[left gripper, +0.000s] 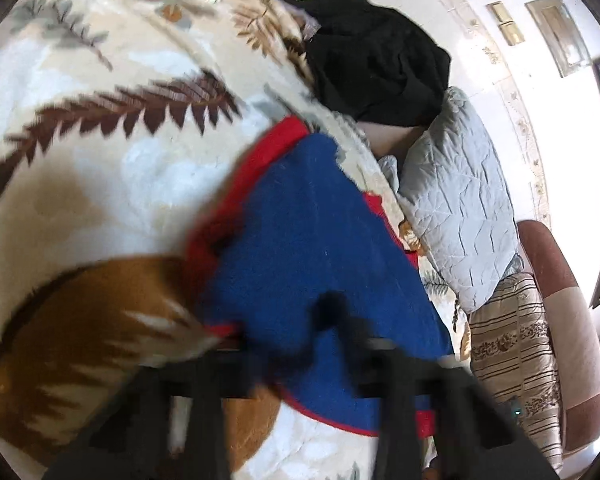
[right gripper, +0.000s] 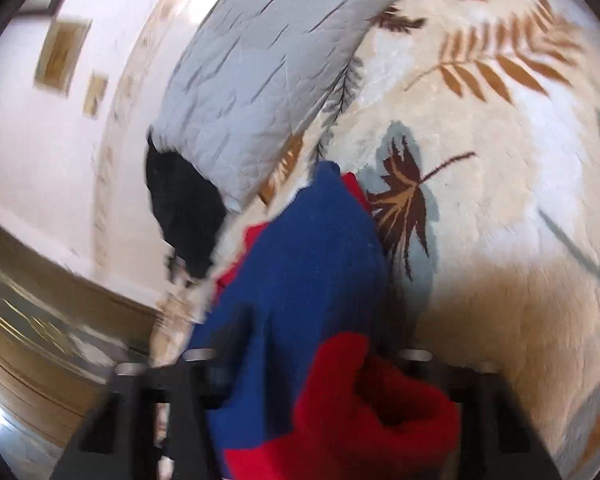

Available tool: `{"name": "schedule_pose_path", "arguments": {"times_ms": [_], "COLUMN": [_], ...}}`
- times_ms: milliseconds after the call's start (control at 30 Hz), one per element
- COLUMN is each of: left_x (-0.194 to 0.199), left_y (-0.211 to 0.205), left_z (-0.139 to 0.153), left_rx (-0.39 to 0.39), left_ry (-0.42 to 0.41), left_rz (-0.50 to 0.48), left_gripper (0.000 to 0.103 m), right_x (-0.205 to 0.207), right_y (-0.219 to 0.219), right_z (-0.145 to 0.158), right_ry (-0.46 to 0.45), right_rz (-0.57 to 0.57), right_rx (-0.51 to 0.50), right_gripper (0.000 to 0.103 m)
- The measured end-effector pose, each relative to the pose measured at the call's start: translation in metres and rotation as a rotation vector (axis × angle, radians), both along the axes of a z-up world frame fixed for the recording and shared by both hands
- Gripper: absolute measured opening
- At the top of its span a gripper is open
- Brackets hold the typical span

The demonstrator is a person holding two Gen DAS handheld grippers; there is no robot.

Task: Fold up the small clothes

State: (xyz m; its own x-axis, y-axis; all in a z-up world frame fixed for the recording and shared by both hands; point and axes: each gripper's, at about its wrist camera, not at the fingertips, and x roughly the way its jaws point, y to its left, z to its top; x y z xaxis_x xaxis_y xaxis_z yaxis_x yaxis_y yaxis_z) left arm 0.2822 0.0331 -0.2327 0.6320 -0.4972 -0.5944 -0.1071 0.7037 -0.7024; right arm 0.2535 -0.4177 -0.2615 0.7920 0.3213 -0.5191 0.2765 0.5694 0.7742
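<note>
Leaf-print blanket (left gripper: 100, 152) covered the bed in the left wrist view; blue-and-red knit garment (left gripper: 308, 248) lay bunched on it, left gripper (left gripper: 300, 344) clamped on its near edge. Right wrist view: right gripper (right gripper: 312, 364) pinched the red cuff, garment lifted. Fold looked midway, not flat yet; black clothes (left gripper: 376, 60) untouched.

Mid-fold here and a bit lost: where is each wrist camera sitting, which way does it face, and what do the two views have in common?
Left wrist: sits on the left gripper, looking forward and down its dark, blurred fingers onto the blue and red knit garment on the leaf-patterned blanket; black clothing and grey quilted pillow lie beyond.
Right wrist: sits on the right gripper, facing down over the knit garment, which drapes over its fingers; no hand shows.
Shared: garment, blanket, pillow, black clothing.
</note>
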Motion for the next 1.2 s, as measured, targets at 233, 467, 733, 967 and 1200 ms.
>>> {"name": "schedule_pose_path", "arguments": {"times_ms": [233,467,733,967,1200], "left_x": [-0.018,-0.053,-0.042,-0.037,-0.034], "left_y": [0.000,0.014,0.028,0.022,0.011], "left_z": [0.040,0.035,-0.004,-0.001,0.012], "left_rx": [0.061,0.087,-0.063,-0.071,0.037], "left_ry": [-0.106,-0.045,0.095,0.071,0.012], "left_rz": [-0.052,-0.105,-0.063,-0.021,-0.038], "left_gripper": [0.010,0.011,0.051,0.049,0.029], "right_x": [-0.020,-0.066,-0.080,-0.123,-0.041], "right_y": [0.019,0.024,0.002,-0.024,0.056], "right_z": [0.049,0.061,0.037,0.083,0.090], "right_ry": [-0.075,-0.035,0.201,0.171,0.084], "right_rz": [0.023,0.073,0.042,-0.184,0.242], "right_rx": [-0.240,-0.248,-0.087,-0.263,-0.222], "right_gripper": [0.014,0.014,0.024,0.028,0.027]}}
